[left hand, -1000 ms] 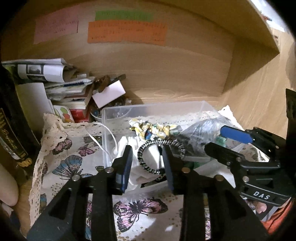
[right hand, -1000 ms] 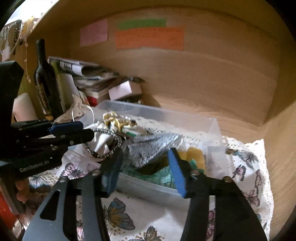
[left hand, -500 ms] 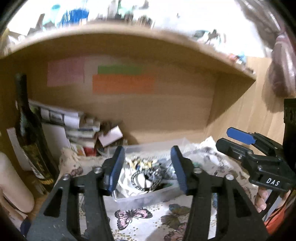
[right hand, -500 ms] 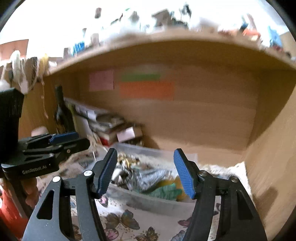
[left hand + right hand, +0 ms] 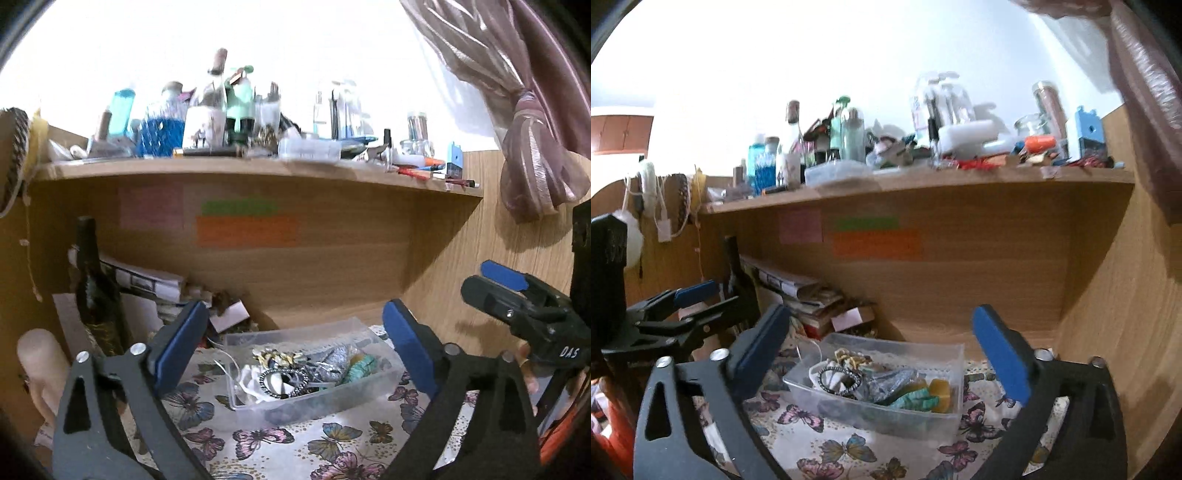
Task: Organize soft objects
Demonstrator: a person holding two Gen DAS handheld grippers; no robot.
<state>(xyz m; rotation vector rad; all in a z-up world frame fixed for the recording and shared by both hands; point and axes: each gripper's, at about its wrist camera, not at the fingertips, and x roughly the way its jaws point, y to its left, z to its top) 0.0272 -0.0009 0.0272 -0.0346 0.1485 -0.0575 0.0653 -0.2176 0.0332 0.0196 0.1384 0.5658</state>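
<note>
A clear plastic box (image 5: 343, 400) (image 5: 945, 350) stands on a butterfly-print cloth (image 5: 295, 439) (image 5: 827, 443) in a wooden desk nook. It holds soft items: a black-and-white scrunchie (image 5: 282, 382) (image 5: 836, 378), a yellow patterned scrunchie (image 5: 275, 356), a silver-grey cloth (image 5: 890, 380), a teal piece (image 5: 360, 367) (image 5: 916, 400) and a yellow piece (image 5: 940, 389). My left gripper (image 5: 291, 343) is open and empty, held back above the box. My right gripper (image 5: 877, 341) is open and empty, also back from the box. Each gripper shows in the other's view, the right (image 5: 517, 295) and the left (image 5: 683, 306).
A dark wine bottle (image 5: 94, 291) (image 5: 737, 280) and a stack of books and papers (image 5: 155, 284) (image 5: 801, 295) stand left of the box. A shelf (image 5: 258, 166) (image 5: 923, 177) crowded with bottles and jars runs overhead. A wooden side wall (image 5: 1126, 332) closes the right. A curtain (image 5: 535, 129) hangs at right.
Both grippers have pulled back and up from the box and opened wider. The box now looks small and the upper shelf has come into view.
</note>
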